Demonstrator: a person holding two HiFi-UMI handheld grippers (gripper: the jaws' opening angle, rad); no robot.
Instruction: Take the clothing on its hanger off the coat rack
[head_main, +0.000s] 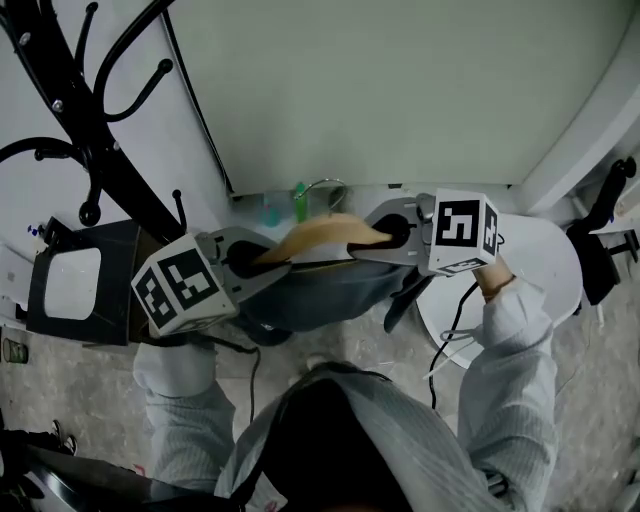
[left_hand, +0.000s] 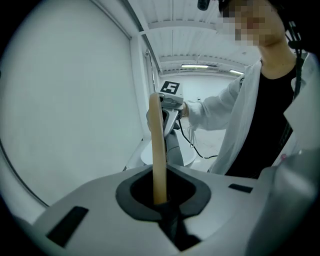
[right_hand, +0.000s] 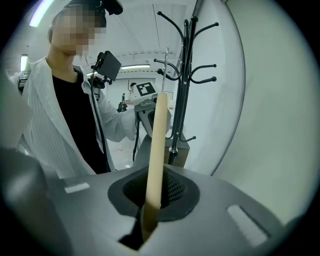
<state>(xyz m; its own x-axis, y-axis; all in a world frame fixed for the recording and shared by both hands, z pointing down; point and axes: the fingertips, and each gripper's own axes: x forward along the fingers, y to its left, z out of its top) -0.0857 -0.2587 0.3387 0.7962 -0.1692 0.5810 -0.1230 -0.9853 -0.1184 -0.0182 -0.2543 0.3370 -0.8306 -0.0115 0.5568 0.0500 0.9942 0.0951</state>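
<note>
The jaws of the left gripper are clamped on one end of a pale wooden hanger, and the wood stands straight up out of the dark pads. The jaws of the right gripper are pressed tight on the other end of the same hanger.

Seen from above, the two grippers face one another with their noses tilted downward. The left gripper comes in from the left and the right gripper from the right, and the hanger arches between them like a little bridge. Dark grey clothing hangs from it just below the jaws, in front of the person's chest. The hanger's thin metal hook sticks out from its middle toward the pale wall and touches no prong.

The black metal coat rack stands off to the left, well apart from the hanger, with its curved prongs spread out.

Both forearms, in white ribbed sleeves, reach forward and angle inward. The right hand grips just behind its marker cube. The left sleeve runs up under the other marker cube, which hides that hand.

A black square box with a pale top sits by the foot of the rack.
</note>
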